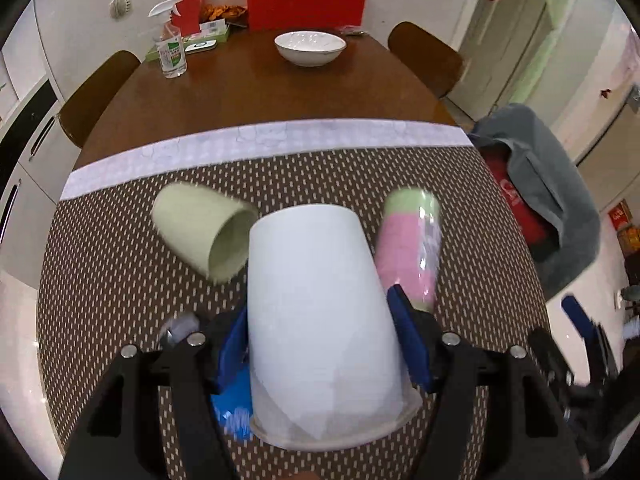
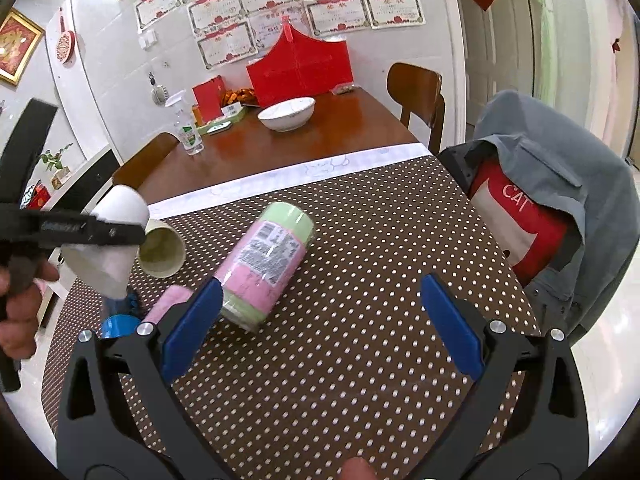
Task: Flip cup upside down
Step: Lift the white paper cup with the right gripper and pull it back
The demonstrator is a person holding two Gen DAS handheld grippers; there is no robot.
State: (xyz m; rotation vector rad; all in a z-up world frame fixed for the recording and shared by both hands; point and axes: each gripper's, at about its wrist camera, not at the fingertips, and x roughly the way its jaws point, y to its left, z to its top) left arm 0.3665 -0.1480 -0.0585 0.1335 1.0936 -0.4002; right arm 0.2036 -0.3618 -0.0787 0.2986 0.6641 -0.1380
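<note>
White cup: we see the white cup (image 1: 320,320) clamped between the blue pads (image 1: 408,340) of the left gripper (image 1: 320,344), held above the dotted mat with its closed base pointing away from the camera and its rim nearest the lens.
Left gripper: its jaws are closed on the white cup's sides; from the right wrist view we see the same cup (image 2: 108,240) tilted, held up at the left edge by the black finger.
Right gripper: the right gripper (image 2: 320,320) hangs over the brown dotted mat (image 2: 360,280) with its jaws wide apart, nothing between them.
Green cup: a pale green cup (image 1: 204,230) lies on its side on the mat, mouth toward us, just beside the white cup.
Wrapped roll: a pink-and-green wrapped cylinder (image 2: 266,268) lies on the mat, its near end just beside the right gripper's left pad.
Blue item: we make out something blue (image 2: 118,324) under the white cup; we cannot tell what it is.
Far table: a white bowl (image 1: 310,46) and a spray bottle (image 1: 172,46) stand on the bare wood.
</note>
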